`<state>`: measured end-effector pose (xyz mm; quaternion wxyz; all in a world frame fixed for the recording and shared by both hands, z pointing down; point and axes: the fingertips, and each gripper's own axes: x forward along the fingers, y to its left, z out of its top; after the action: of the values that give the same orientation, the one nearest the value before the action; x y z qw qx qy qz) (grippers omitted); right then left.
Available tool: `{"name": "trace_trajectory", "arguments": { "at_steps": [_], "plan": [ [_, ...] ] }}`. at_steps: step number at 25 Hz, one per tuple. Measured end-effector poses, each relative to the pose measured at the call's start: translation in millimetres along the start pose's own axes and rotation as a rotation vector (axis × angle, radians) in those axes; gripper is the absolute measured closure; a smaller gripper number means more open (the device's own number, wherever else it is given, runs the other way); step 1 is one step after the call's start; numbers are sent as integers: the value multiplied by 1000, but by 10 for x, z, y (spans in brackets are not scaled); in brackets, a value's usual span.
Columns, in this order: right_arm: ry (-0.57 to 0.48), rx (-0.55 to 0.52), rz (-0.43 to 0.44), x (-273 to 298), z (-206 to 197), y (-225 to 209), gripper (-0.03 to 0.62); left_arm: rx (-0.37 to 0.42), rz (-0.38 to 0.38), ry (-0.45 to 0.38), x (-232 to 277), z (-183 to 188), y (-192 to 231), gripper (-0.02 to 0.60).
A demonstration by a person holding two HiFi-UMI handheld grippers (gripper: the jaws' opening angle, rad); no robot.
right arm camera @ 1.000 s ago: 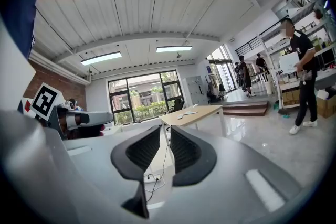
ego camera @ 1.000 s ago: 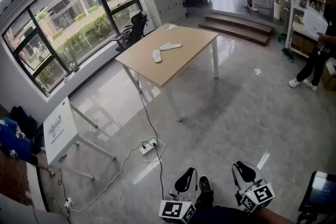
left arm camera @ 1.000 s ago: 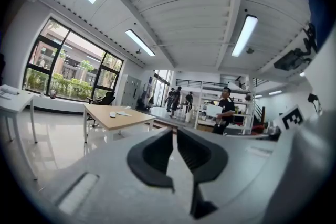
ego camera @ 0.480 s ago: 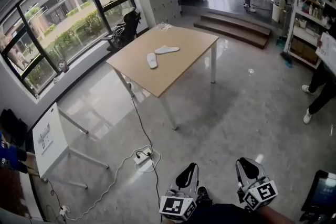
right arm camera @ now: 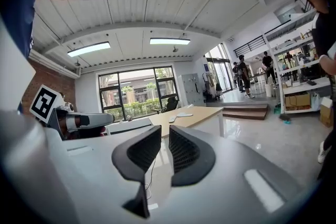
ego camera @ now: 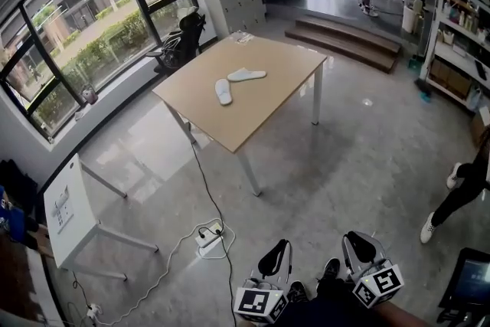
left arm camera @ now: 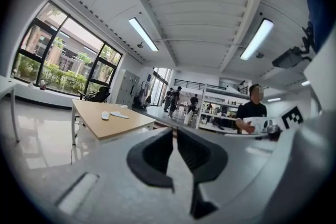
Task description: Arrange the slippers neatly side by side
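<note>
White slippers lie on the wooden bench [ego camera: 256, 109], far from you across the glossy floor. The left slipper [ego camera: 223, 91] runs roughly near to far. The right slipper [ego camera: 246, 75] lies crosswise just beyond it, so the pair forms an angle rather than sitting parallel. Their closest ends are near each other, and you cannot tell from here whether they touch. Both rest toward the far left part of the benchtop, well back from its near corner.

Your left gripper [ego camera: 276, 250] and right gripper [ego camera: 356, 243] hang low at the near edge of the head view, above your shoes, well apart from the bench. The left gripper's fingers [left arm camera: 157, 152] are clenched, tips all but meeting, with nothing between them. The right gripper's fingers [right arm camera: 140, 150] stand a narrow slit apart, released and empty.

On the floor between you and the bench, a power strip [ego camera: 207, 237] sits with its cable [ego camera: 205, 172] trailing toward the bench leg. A small white table [ego camera: 65, 210] stands at the near left, an office chair [ego camera: 184, 38] by the far windows, and a person's leg [ego camera: 459, 191] shows at the right.
</note>
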<state>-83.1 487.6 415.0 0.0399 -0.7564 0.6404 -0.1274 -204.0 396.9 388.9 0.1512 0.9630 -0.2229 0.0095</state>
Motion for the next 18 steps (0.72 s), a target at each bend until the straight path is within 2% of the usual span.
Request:
{"name": "trace_trajectory", "arguments": {
  "at_steps": [8, 13, 18],
  "plan": [
    [-13, 13, 70, 691, 129, -329, 540, 27, 72, -7, 589, 122, 298, 555],
    [-27, 16, 114, 1193, 323, -726, 540, 45, 119, -26, 1147, 251, 421, 555],
    [-38, 23, 129, 1587, 560, -1261, 540, 59, 131, -28, 1784, 364, 368, 555]
  ]
}}
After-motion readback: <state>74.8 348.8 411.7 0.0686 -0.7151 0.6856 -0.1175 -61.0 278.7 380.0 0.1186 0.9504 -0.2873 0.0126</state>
